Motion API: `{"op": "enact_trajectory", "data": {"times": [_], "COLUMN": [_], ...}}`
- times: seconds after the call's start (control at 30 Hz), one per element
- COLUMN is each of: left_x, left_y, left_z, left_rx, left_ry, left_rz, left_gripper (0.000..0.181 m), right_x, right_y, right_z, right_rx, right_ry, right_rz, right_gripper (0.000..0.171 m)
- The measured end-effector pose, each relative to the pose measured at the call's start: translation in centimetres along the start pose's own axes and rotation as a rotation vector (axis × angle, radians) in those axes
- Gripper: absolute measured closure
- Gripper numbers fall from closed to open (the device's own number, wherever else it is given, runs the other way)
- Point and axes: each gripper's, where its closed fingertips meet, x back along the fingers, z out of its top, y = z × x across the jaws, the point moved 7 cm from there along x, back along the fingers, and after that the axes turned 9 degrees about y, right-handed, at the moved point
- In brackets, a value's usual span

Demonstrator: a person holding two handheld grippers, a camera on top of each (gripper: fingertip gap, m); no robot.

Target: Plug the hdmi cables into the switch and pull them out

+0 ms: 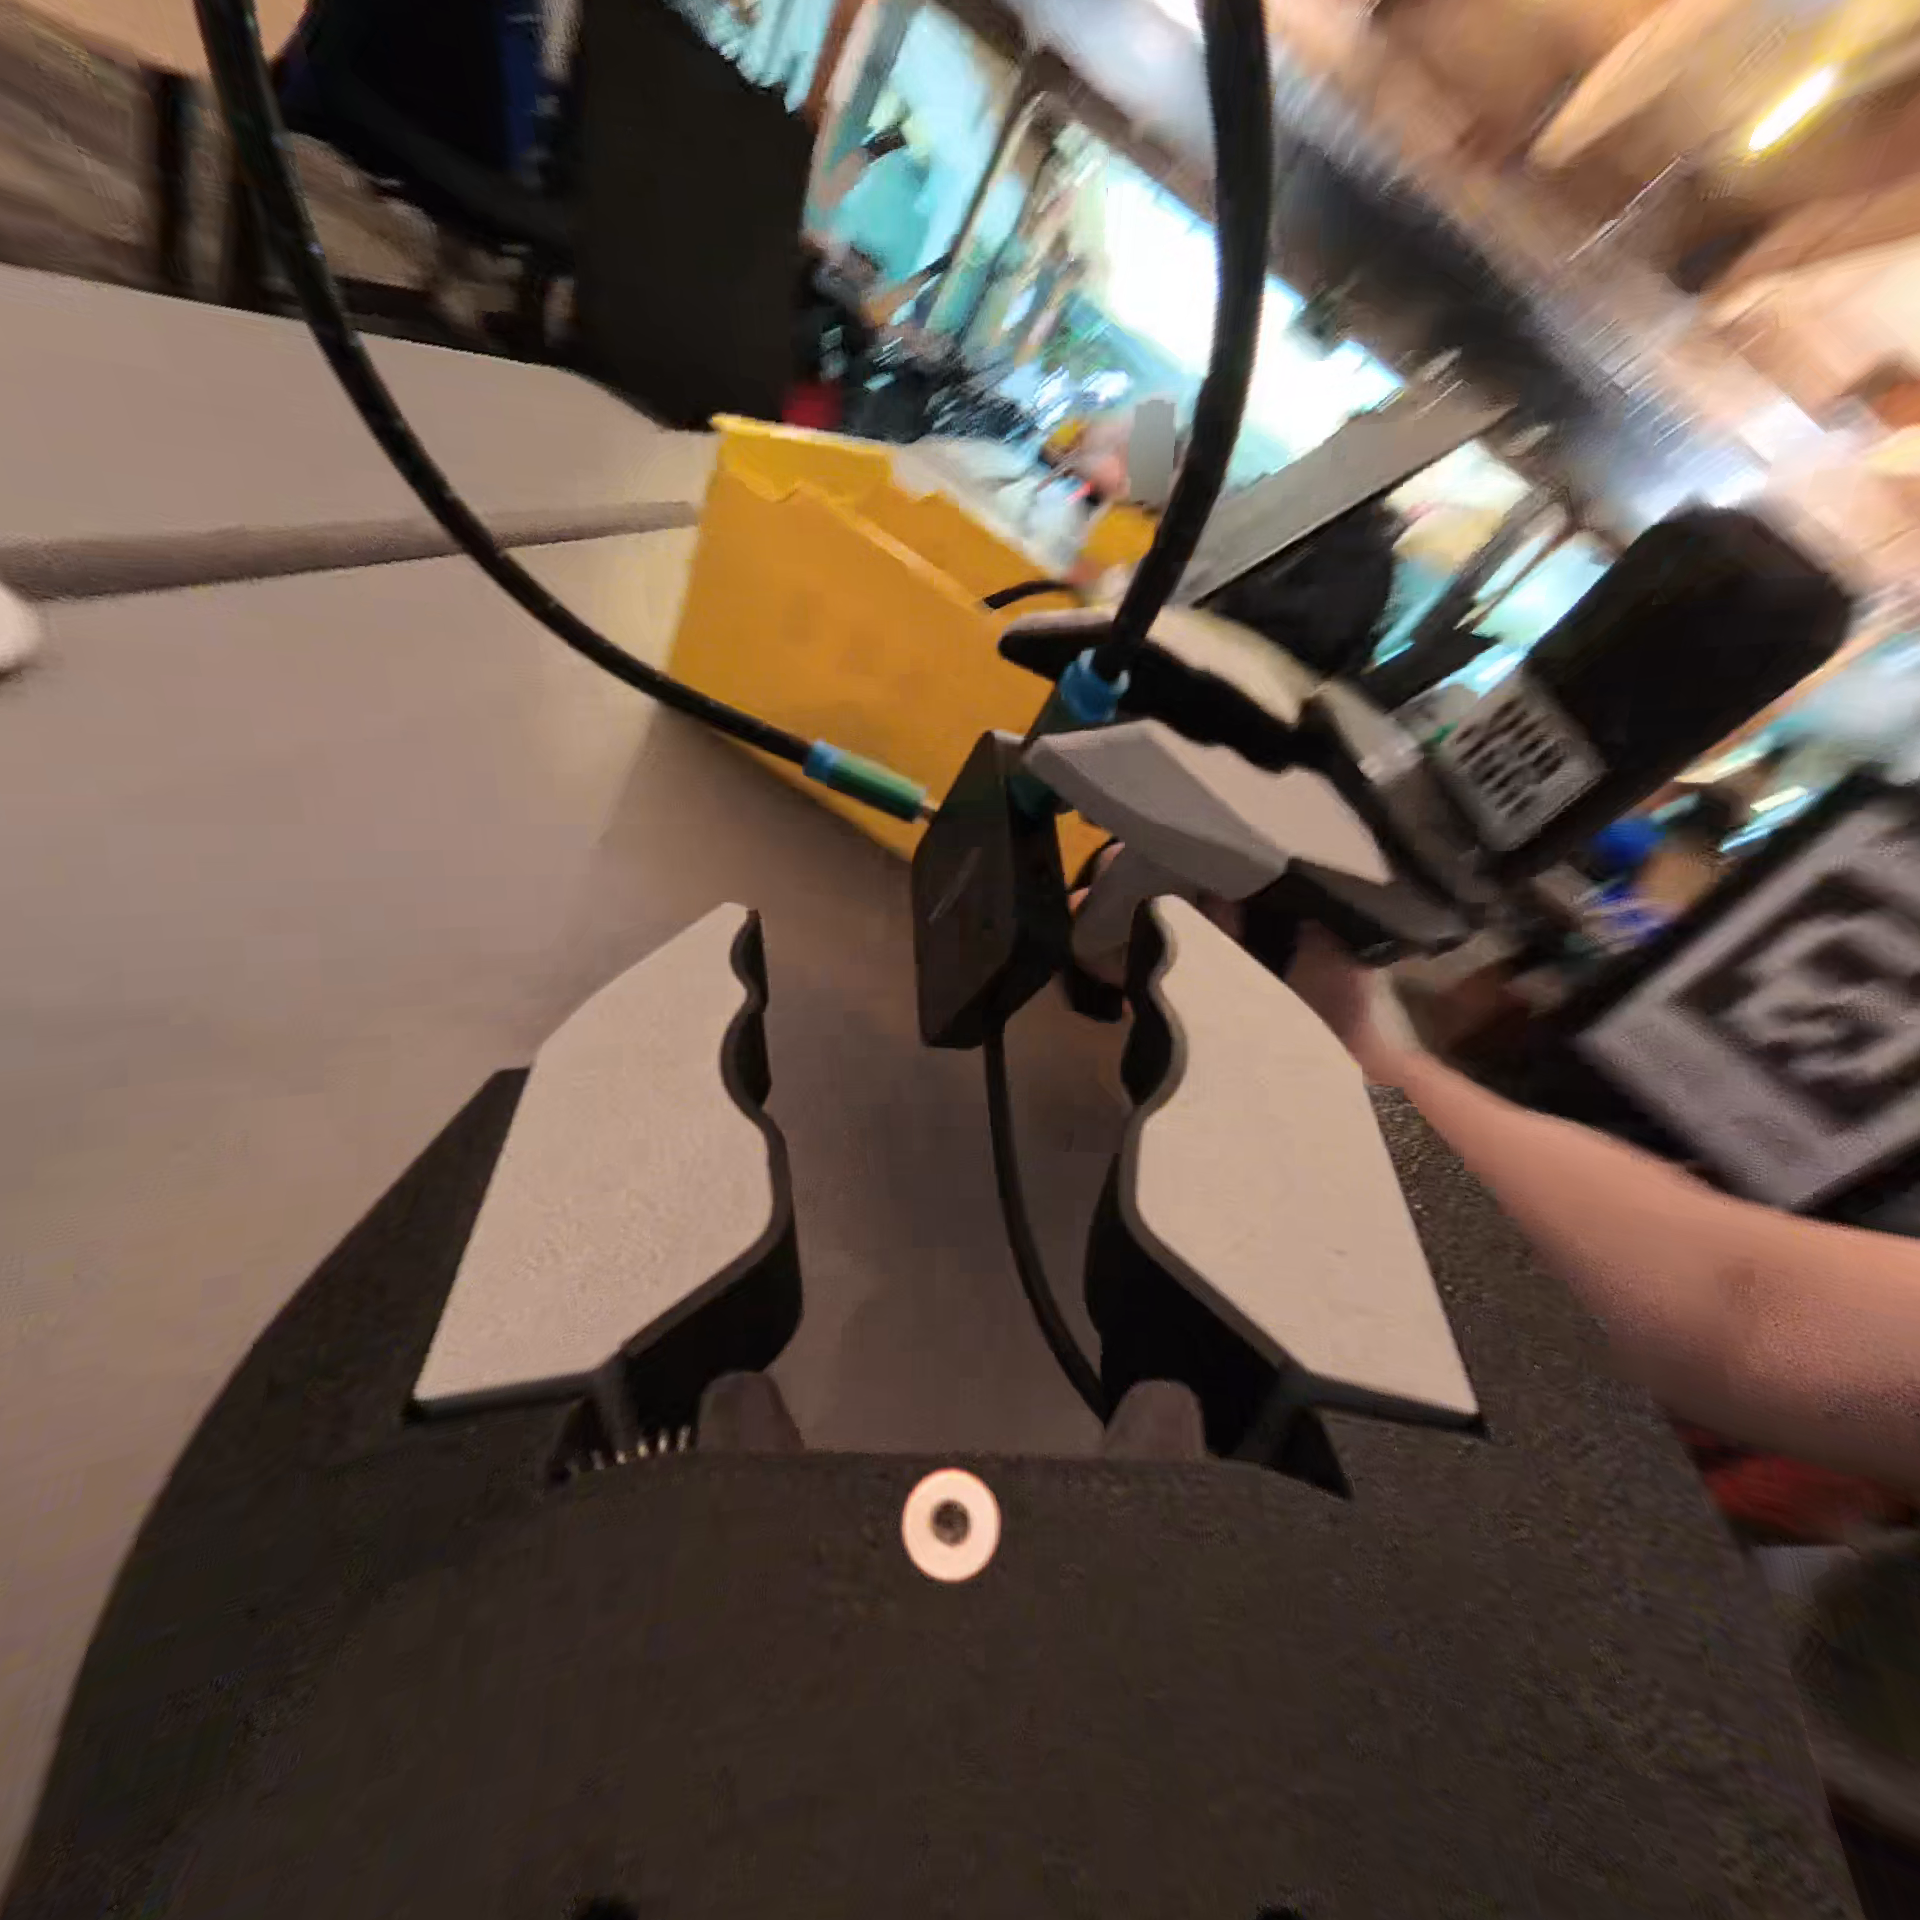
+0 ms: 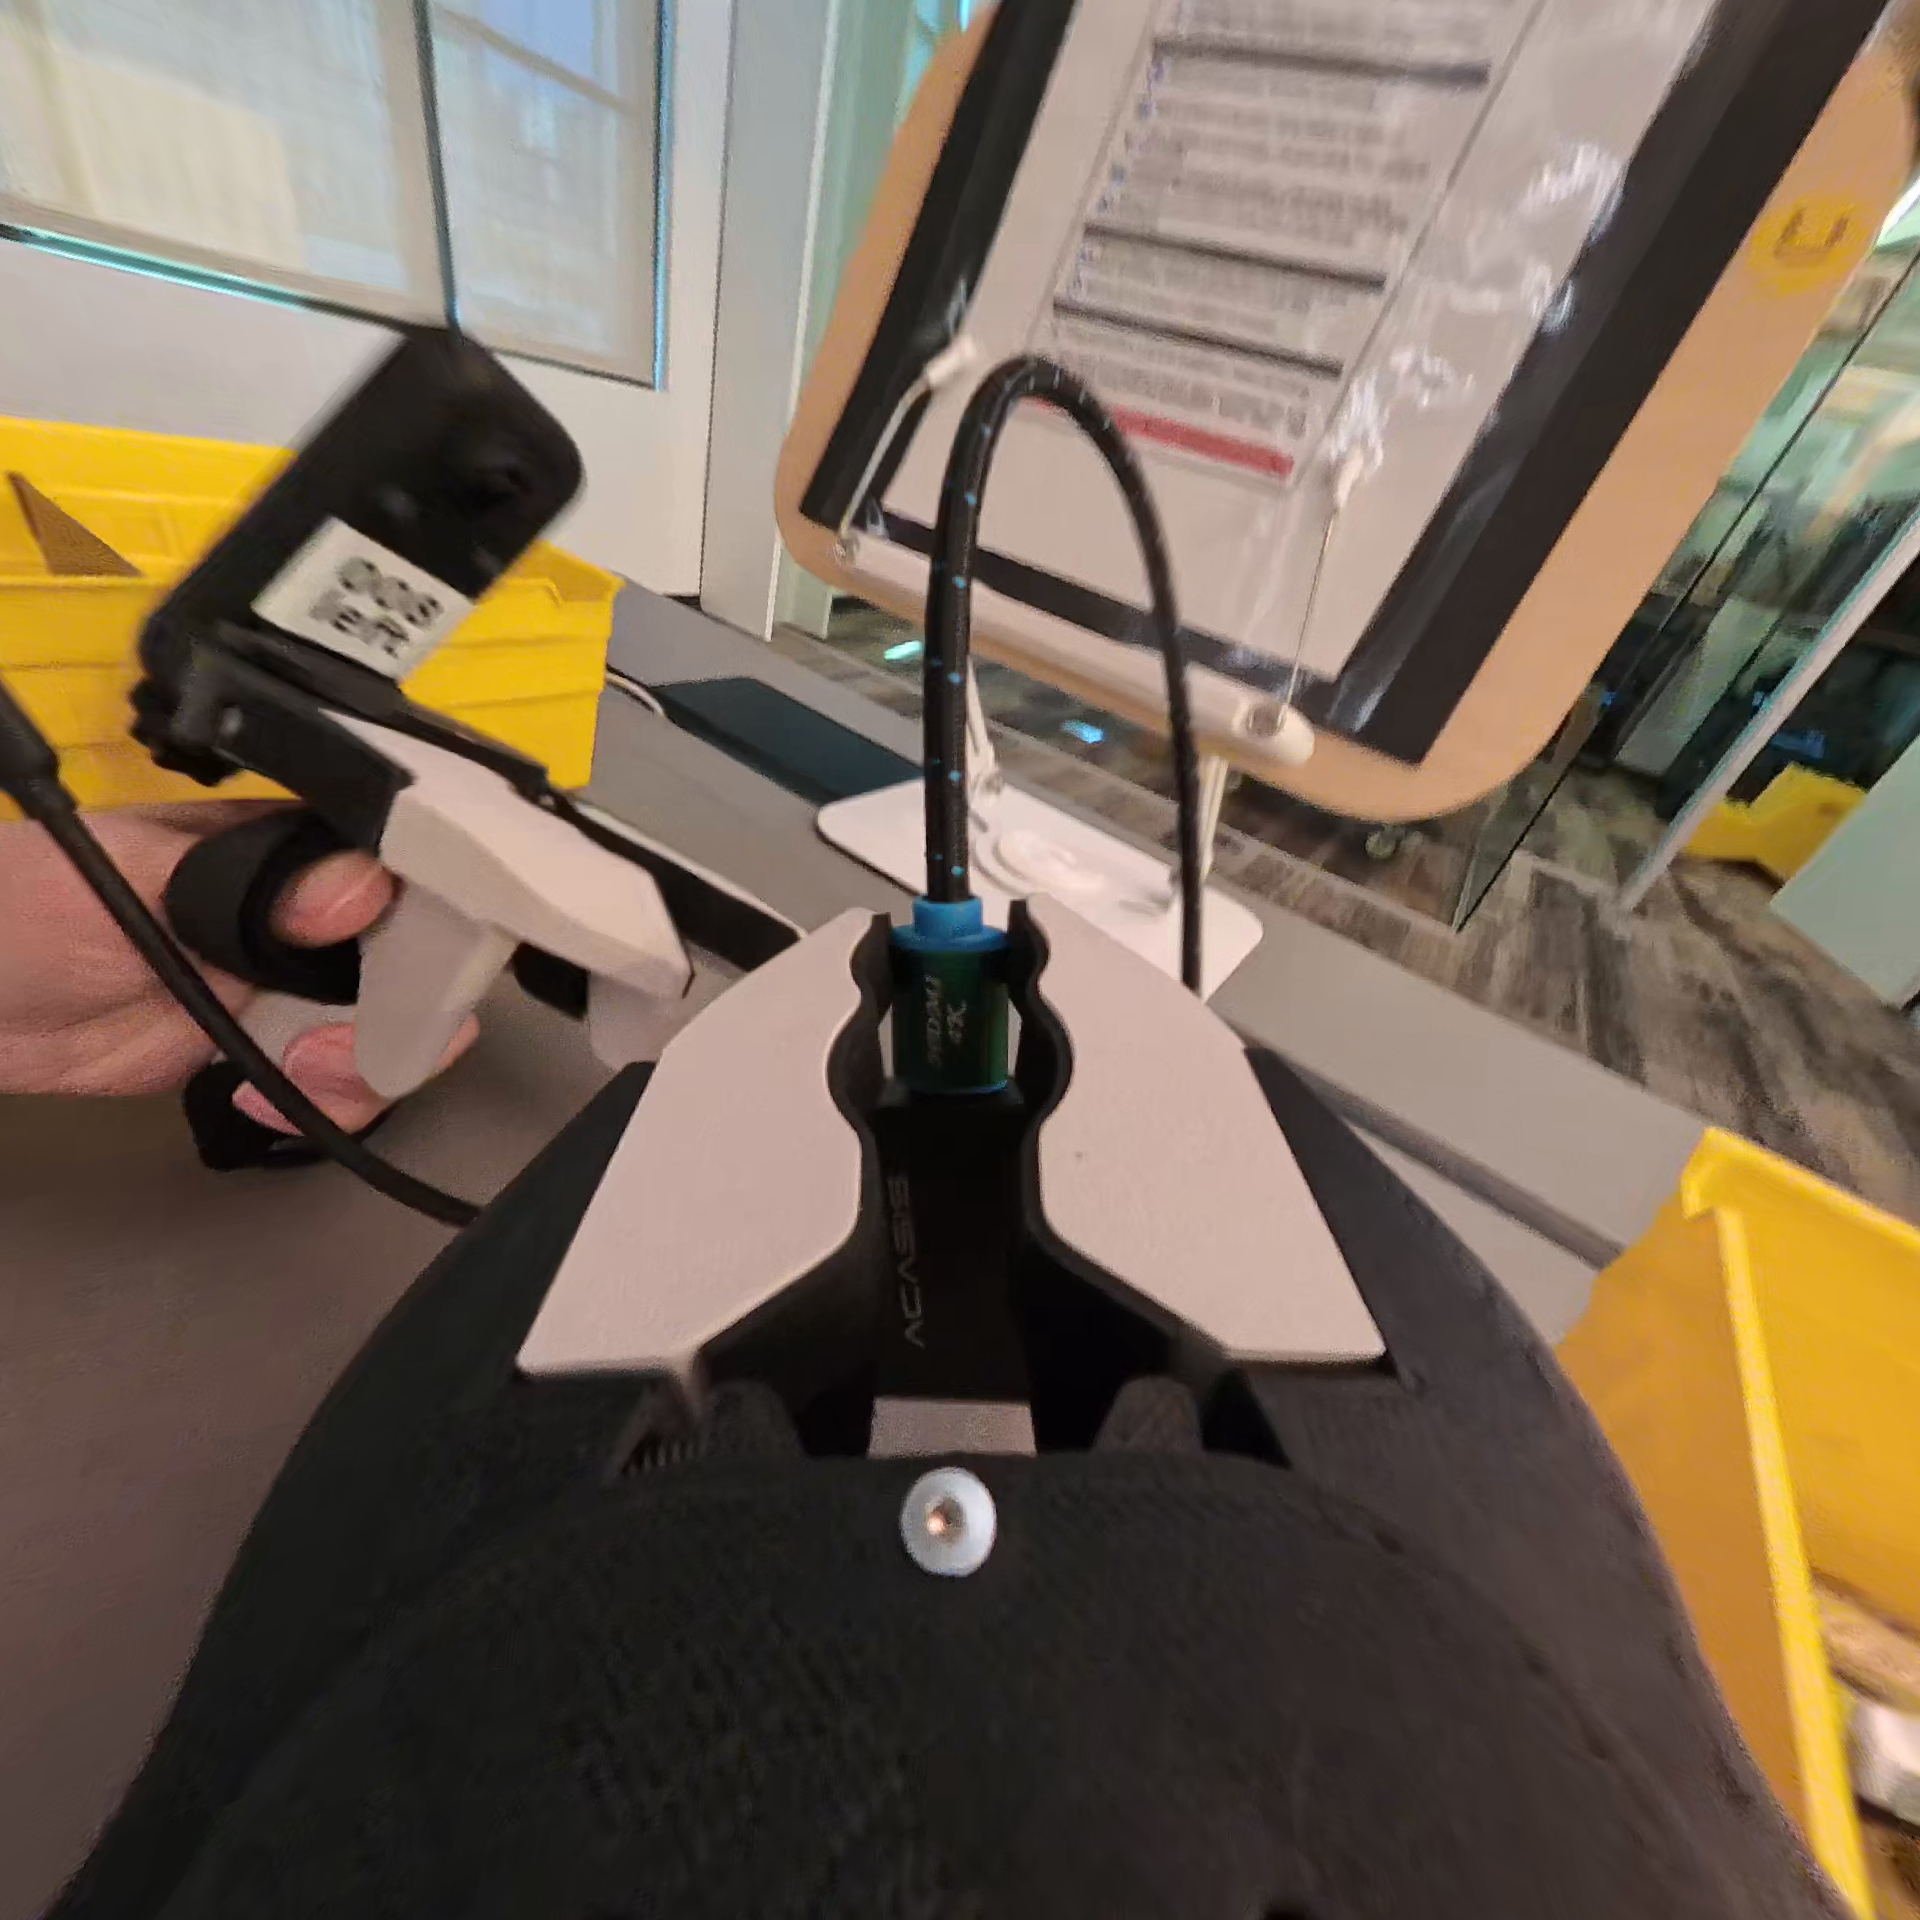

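Note:
My right gripper (image 2: 948,935) is shut on the green HDMI plug (image 2: 951,1023), which sits in the black switch (image 2: 951,1247) lying between its fingers. The braided cable (image 2: 961,623) arcs up from the plug. In the left wrist view the switch (image 1: 977,914) hangs in the air just beyond my left gripper (image 1: 948,925), which is open and empty. The right gripper (image 1: 1091,727) holds it from the right. A second green plug (image 1: 862,779) goes into the switch's left side. A thin black lead (image 1: 1018,1195) drops from the switch between my left fingers.
A yellow bin (image 1: 831,623) stands on the grey table (image 1: 260,831) behind the switch. More yellow bins stand at the left (image 2: 499,665) and right (image 2: 1766,1403) of the right wrist view. A framed board on a white stand (image 2: 1247,416) rises ahead. The left gripper (image 2: 582,914) is held by a hand. Spacing between my two grippers at the tips: around 5 cm.

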Motion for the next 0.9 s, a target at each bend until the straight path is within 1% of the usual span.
{"op": "enact_trajectory", "data": {"times": [0.07, 0.17, 0.27, 0.33, 0.47, 0.53, 0.6, 0.67, 0.7, 0.77, 0.9], "left_x": [0.2, -0.2, -0.9, -1.3, -1.8, -1.9, -1.9, -1.9, -1.9, -1.9, -2.0], "left_y": [-0.1, 0.5, 1.5, 2.2, 3.6, 4.3, 4.9, 5.3, 5.4, 5.4, 5.1], "left_z": [0.0, -0.6, -0.8, -1.1, -1.5, -1.2, -1.1, -1.1, -1.1, -1.1, -1.3], "left_rx": [0.082, 0.122, 0.266, 0.342, 0.396, 0.406, 0.414, 0.423, 0.423, 0.417, 0.396], "left_ry": [0.005, -0.035, -0.031, -0.046, -0.094, -0.073, -0.075, -0.086, -0.083, -0.078, -0.101], "left_rz": [-0.043, -0.091, -0.213, -0.298, -0.421, -0.479, -0.53, -0.561, -0.575, -0.585, -0.54], "left_gripper": [0.112, 0.106, 0.096, 0.094, 0.089, 0.09, 0.096, 0.099, 0.103, 0.111, 0.112], "right_x": [0.3, 0.6, 1.2, 1.5, 2.5, 2.8, 3.1, 3.2, 3.3, 3.2, 3.1], "right_y": [-0.3, -0.8, -1.6, -2.2, -3.3, -3.7, -4.0, -4.0, -4.0, -3.9, -3.5], "right_z": [1.0, 2.4, 3.7, 4.5, 6.1, 6.7, 7.0, 7.1, 7.0, 6.8, 6.3], "right_rx": [0.047, 0.066, 0.089, 0.116, 0.177, 0.189, 0.2, 0.206, 0.203, 0.191, 0.155], "right_ry": [0.046, 0.129, 0.213, 0.269, 0.385, 0.433, 0.462, 0.486, 0.493, 0.493, 0.475], "right_rz": [0.012, 0.051, 0.096, 0.13, 0.167, 0.186, 0.198, 0.215, 0.221, 0.23, 0.253], "right_gripper": [0.148, 0.148, 0.148, 0.148, 0.149, 0.149, 0.149, 0.149, 0.149, 0.149, 0.148]}}
